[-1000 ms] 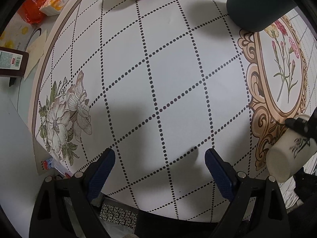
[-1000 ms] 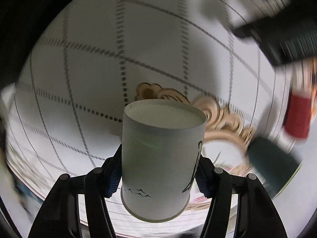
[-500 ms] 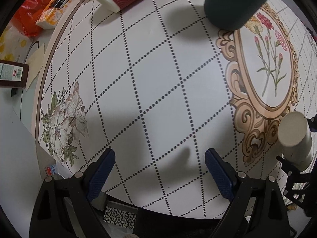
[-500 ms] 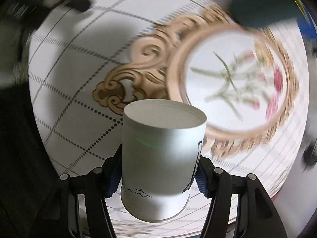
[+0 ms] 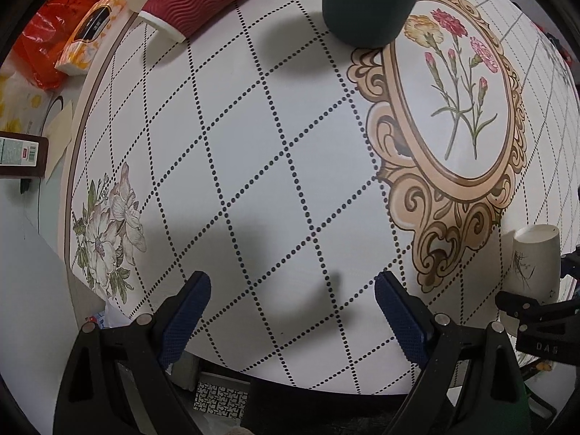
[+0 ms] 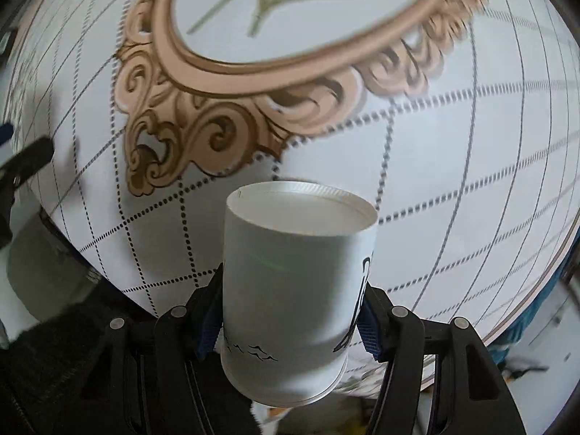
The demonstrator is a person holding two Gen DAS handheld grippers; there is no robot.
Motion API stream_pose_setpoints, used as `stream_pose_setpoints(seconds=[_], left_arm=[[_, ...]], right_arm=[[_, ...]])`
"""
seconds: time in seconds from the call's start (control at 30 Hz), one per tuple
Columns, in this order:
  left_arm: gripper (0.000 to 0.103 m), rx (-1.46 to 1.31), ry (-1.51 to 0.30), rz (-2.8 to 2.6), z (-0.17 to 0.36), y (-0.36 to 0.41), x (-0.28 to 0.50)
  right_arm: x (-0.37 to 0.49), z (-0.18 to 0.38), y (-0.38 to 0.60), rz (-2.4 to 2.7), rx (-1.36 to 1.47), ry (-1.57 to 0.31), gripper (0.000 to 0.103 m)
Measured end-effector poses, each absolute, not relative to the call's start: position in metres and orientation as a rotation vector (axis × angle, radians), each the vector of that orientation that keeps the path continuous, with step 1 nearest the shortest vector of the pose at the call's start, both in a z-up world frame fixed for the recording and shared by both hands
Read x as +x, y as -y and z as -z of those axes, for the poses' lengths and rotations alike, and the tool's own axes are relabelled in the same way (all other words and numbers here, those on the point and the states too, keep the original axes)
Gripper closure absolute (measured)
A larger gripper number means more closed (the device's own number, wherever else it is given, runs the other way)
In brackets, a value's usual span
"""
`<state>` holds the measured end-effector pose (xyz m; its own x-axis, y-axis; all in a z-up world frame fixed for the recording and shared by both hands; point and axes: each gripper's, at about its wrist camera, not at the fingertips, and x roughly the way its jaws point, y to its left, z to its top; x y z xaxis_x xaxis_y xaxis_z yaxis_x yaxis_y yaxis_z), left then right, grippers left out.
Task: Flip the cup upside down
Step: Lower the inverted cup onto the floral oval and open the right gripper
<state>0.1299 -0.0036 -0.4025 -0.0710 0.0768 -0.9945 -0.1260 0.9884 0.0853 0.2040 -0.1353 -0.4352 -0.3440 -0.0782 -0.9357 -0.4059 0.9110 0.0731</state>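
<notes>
A white paper cup (image 6: 293,282) with black bird drawings sits between the blue pads of my right gripper (image 6: 290,311), which is shut on it. The cup's base points away from the camera, over the patterned tablecloth (image 6: 453,166). In the left wrist view the same cup (image 5: 536,264) shows at the far right, base up, near the table's front edge, with the right gripper's black frame beside it. My left gripper (image 5: 290,311) is open and empty, hovering above the tablecloth (image 5: 253,145).
A dark green cup (image 5: 369,0) stands at the back. A red ribbed paper cup (image 5: 195,0) lies on its side at the back left. An orange packet (image 5: 87,32) and red bag (image 5: 47,47) lie off the cloth at left. An ornate flower frame (image 5: 464,108) is printed at right.
My right gripper has swung round with the cup, which now stands base up near the table's edge. The left wrist view has shifted, so the green and red cups show more fully.
</notes>
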Motion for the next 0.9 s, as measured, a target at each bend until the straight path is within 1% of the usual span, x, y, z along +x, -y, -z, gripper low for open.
stream_pose_setpoints(seconds=[0.17, 0.33, 0.4, 0.43, 0.67, 0.7, 0.83, 0.87, 0.9], left_arm=[[0.01, -0.037, -1.655, -0.151, 0.399, 0.01, 0.128], [0.01, -0.041, -1.655, -0.152, 0.398, 0.011, 0.12], [0.01, -0.042, -1.655, -0.152, 0.398, 0.011, 0.119], [0.01, -0.043, -1.655, -0.152, 0.397, 0.012, 0.119], [0.01, -0.039, -1.651, -0.144, 0.398, 0.01, 0.112], [0.01, -0.038, -1.651, -0.142, 0.397, 0.011, 0.112], [0.01, -0.035, -1.654, -0.135, 0.396, 0.016, 0.115], [0.01, -0.033, -1.654, -0.134, 0.395, 0.018, 0.114], [0.01, -0.031, -1.655, -0.132, 0.395, 0.019, 0.115]], right_arm=[[0.207, 0.437, 0.154, -0.314, -0.315, -1.939, 0.038], [0.215, 0.448, 0.149, -0.281, -0.269, -1.976, 0.035], [0.223, 0.443, 0.148, -0.29, -0.257, -1.981, 0.024], [0.225, 0.445, 0.15, -0.293, -0.252, -1.979, 0.023], [0.249, 0.424, 0.161, -0.258, -0.237, -1.951, 0.023], [0.252, 0.411, 0.165, -0.256, -0.235, -1.948, 0.023], [0.268, 0.398, 0.17, -0.254, -0.245, -1.934, 0.023], [0.267, 0.405, 0.17, -0.255, -0.246, -1.931, 0.026], [0.271, 0.402, 0.17, -0.256, -0.248, -1.929, 0.035]])
